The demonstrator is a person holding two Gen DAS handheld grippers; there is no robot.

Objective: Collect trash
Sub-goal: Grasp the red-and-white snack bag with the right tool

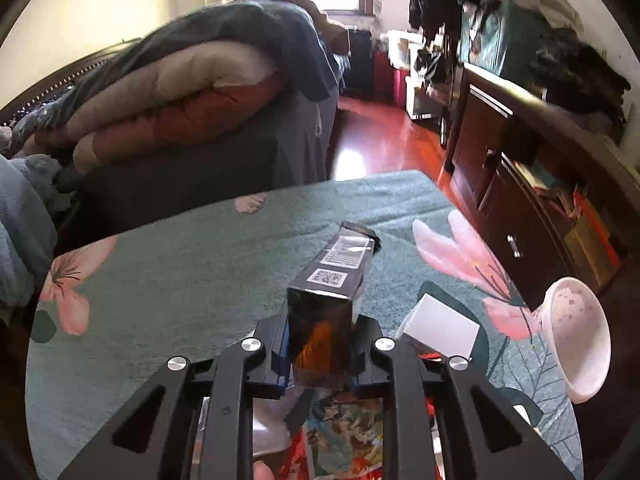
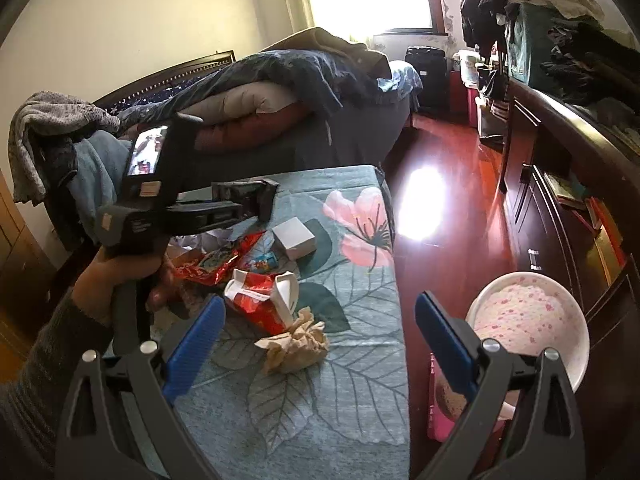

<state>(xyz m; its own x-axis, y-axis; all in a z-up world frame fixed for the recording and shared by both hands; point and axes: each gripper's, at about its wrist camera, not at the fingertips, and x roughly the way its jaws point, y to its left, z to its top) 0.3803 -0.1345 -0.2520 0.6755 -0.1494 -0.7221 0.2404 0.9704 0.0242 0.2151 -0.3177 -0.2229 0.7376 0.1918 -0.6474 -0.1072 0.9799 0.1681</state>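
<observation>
Above the floral tabletop (image 2: 360, 392), the left gripper (image 1: 320, 354) is held level in the person's left hand (image 2: 120, 280), its jaws closed on the near end of a long black box (image 1: 334, 280). That carton's long axis runs straight forward from the jaws, barcode face up. Lower right, the right gripper (image 2: 320, 332) hangs with jaws wide apart and empty, crumpled tissue (image 2: 296, 344) and a red wrapper (image 2: 260, 300) lying between them, a pink-speckled bin (image 2: 532, 320) beside the tabletop.

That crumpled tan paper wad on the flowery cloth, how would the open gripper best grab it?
Across its bunched middle, from above. The crumpled tan paper wad lies loose on the tablecloth, soft and lumpy, and the right gripper, jaws wide, probably spans it.
</observation>
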